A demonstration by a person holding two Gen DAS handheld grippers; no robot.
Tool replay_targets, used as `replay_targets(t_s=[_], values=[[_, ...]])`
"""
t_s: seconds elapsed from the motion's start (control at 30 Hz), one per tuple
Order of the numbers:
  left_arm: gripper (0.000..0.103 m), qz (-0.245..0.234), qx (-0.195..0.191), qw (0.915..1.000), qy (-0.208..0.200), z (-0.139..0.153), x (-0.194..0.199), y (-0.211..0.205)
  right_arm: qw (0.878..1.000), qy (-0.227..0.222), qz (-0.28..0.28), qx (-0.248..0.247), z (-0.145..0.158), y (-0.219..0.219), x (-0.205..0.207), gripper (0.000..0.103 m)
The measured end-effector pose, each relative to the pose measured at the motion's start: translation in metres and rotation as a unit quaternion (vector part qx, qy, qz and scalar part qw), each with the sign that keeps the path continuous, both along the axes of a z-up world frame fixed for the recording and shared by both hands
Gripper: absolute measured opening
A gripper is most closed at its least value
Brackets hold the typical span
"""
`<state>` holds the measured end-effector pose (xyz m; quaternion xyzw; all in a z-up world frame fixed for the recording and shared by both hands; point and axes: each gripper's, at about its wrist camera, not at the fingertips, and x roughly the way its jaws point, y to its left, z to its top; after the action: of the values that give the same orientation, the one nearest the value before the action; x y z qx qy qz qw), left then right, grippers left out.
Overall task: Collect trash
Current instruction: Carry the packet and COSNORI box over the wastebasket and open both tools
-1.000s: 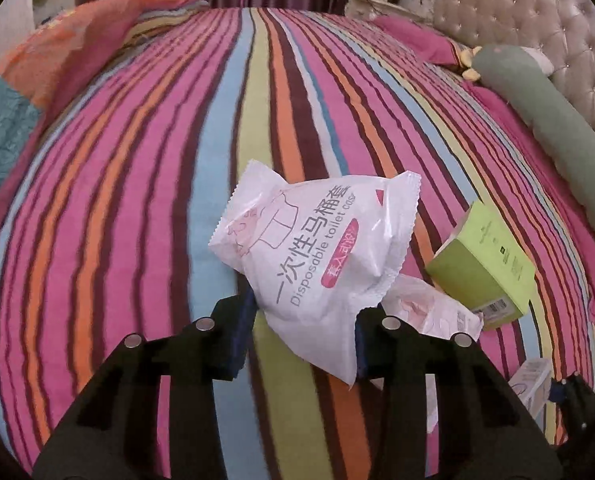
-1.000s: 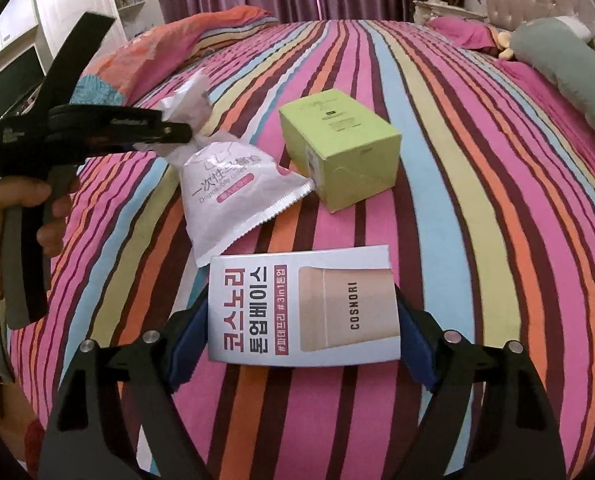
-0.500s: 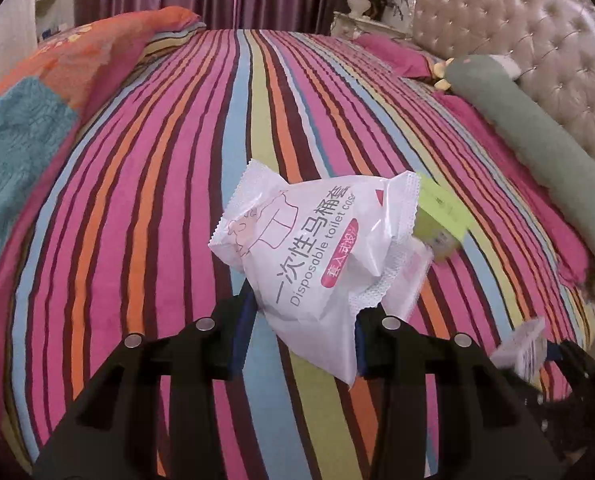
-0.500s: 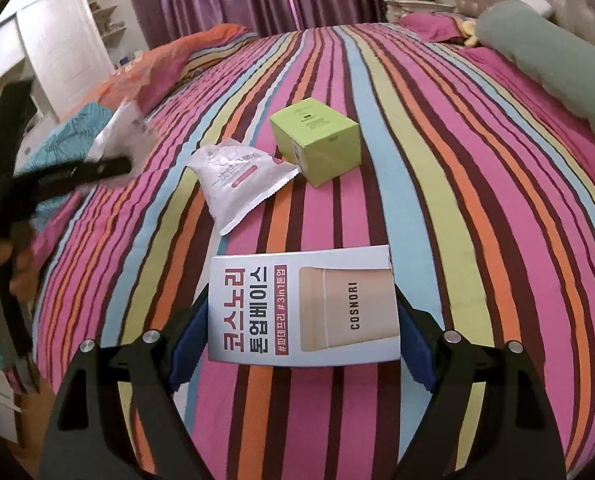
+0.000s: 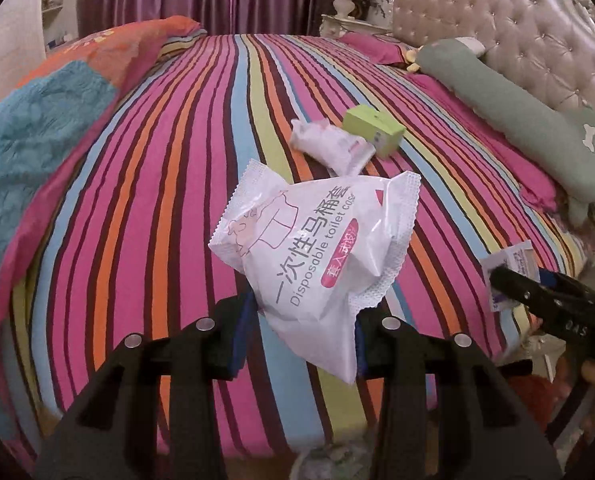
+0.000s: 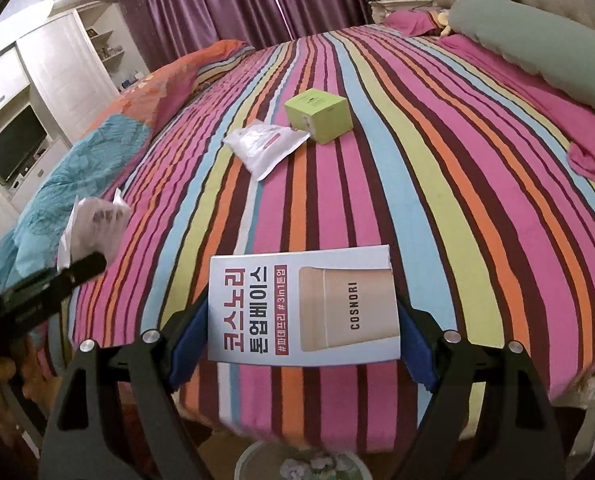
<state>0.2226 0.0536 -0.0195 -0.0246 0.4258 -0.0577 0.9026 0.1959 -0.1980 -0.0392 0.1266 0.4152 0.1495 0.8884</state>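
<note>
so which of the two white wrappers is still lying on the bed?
The smaller crumpled wrapper beside the green box. The other, printed "Disposable toilet cover", is clamped in the left tool.

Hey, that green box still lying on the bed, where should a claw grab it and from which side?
Grip the green box across its two upright side faces, coming down from above. It sits flat on the bedspread with its top face exposed, so the sides are the parallel surfaces a claw can close on. Approach from its right side: the white packet lies against its left edge.

White packet (image 5: 317, 256) hides the left fingers' (image 5: 239, 332) pad contact
</note>
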Motion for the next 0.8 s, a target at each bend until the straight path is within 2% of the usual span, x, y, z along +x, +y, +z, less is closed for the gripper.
replay_targets(t_s=[0.23,0.47,0.8], values=[[0.04,0.0,-0.004,1.0,0.004,-0.002,-0.055,-0.004,1.0,-0.015,0.0,-0.009,0.006,-0.001,-0.045,0.078],[0.04,0.0,-0.018,0.9997,0.017,-0.017,-0.104,-0.011,1.0,-0.017,-0.008,-0.008,0.004,-0.002,-0.082,0.078],[0.04,-0.013,-0.023,0.9978,0.06,-0.065,-0.158,-0.036,0.999,0.019,-0.016,-0.02,-0.027,0.011,-0.121,0.078]])
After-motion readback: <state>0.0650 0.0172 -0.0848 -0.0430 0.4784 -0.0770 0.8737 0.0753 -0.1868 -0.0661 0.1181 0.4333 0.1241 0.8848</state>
